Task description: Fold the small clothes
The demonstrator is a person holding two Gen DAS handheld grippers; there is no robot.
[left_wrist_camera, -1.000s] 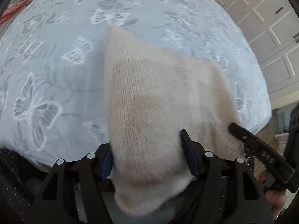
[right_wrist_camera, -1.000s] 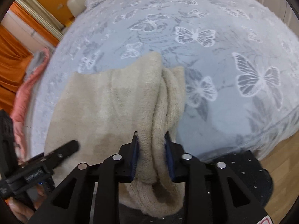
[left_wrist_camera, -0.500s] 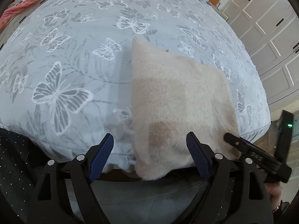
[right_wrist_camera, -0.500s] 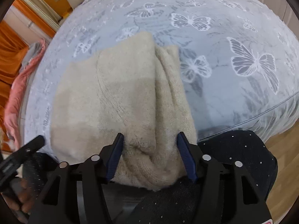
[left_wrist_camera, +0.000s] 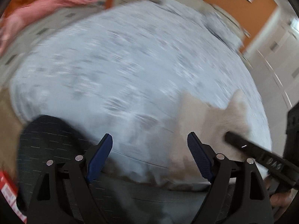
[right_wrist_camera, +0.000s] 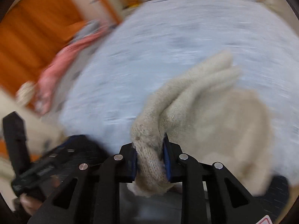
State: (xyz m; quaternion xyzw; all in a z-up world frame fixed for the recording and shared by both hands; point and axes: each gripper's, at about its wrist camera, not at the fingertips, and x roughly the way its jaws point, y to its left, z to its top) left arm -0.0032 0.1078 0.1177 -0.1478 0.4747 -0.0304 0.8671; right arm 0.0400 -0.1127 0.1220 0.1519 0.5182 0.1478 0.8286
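A beige knitted garment (right_wrist_camera: 214, 115) lies at the near edge of the bed. My right gripper (right_wrist_camera: 150, 160) is shut on a bunched fold of it at the near edge. In the left wrist view the garment (left_wrist_camera: 209, 127) sits to the right, with my right gripper (left_wrist_camera: 256, 155) reaching onto it. My left gripper (left_wrist_camera: 149, 155) is open and empty, to the left of the garment over the bed edge. Both views are motion-blurred.
The bed has a light blue butterfly-print cover (left_wrist_camera: 121, 65). Pink and grey clothes (right_wrist_camera: 61, 65) lie at its far left side. Orange curtains (right_wrist_camera: 31, 33) hang behind. White wardrobe doors (left_wrist_camera: 280, 56) stand at right. The person's dark trousers (left_wrist_camera: 50, 145) are below.
My right gripper, open half a second ago, has shut on the garment's fold. My left gripper stays open and has swung left, away from the garment. Both cameras are moving fast.
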